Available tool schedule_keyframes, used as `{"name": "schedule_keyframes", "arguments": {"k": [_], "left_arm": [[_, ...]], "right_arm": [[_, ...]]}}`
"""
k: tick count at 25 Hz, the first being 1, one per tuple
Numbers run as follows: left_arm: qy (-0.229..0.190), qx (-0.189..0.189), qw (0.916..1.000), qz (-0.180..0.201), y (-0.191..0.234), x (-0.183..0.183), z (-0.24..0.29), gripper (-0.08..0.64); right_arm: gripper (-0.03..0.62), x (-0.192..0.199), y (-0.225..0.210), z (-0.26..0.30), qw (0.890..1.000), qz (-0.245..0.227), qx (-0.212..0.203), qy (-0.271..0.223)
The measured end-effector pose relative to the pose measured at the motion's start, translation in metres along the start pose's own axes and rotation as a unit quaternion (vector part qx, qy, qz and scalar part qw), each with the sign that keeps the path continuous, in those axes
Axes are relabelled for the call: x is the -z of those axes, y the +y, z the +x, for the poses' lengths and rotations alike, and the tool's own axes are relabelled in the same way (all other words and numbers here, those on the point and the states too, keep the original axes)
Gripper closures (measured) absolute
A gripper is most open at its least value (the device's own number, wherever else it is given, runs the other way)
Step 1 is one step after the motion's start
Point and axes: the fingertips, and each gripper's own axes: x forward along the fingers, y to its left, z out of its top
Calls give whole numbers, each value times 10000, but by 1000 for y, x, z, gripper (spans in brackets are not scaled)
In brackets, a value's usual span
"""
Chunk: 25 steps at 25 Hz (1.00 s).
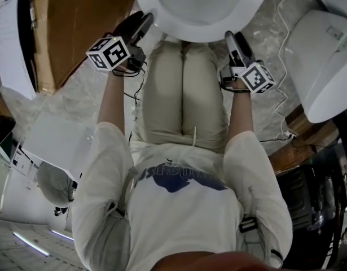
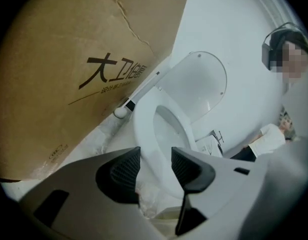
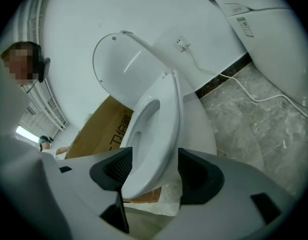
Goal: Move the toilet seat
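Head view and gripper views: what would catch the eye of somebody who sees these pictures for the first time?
First the white toilet at the top of the head view, with the left gripper and the right gripper at either side of its front rim. In the right gripper view the toilet seat stands between the jaws, the lid raised behind it. A brown cardboard sheet fills the left of the left gripper view.

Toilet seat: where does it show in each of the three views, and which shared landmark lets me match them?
Head view: toilet seat at top centre, cut off by the top edge.
Left gripper view: seat at centre, just beyond the jaws, with the lid raised behind it.
Right gripper view: seat low centre, reaching down between the jaws.
Shared landmark: the cardboard box beside the toilet.
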Motion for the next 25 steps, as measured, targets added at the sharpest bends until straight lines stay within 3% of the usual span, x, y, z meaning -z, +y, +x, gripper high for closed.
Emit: {"name": "schedule_keyframes", "arguments": {"k": [6, 9, 12, 14, 16, 20, 25], "left_arm": [[-78, 333, 9993, -143, 5, 3, 4, 370], [-93, 557, 9980, -275, 3, 4, 10, 370], [-137, 522, 9978, -392, 6, 0, 7, 374], [-148, 457, 9979, -441, 9, -2, 0, 414], [-118, 417, 9980, -460, 10, -2, -4, 451], [-76, 475, 9970, -605, 9, -1, 0, 456], [-136, 553, 9961, -676, -21, -32, -30, 457]], "right_arm": [[367, -6, -1, 2, 9986, 396, -157, -310], [371, -8, -2, 1, 9991, 276, -208, -252], [436, -7, -4, 1, 9986, 411, -175, -266], [494, -5, -5, -1, 9982, 503, -74, -308], [496, -3, -4, -4, 9978, 565, -63, -347], [499, -8, -7, -5, 9966, 718, -87, -397], [495, -25, 33, -22, 9944, 885, -269, -516]]}}
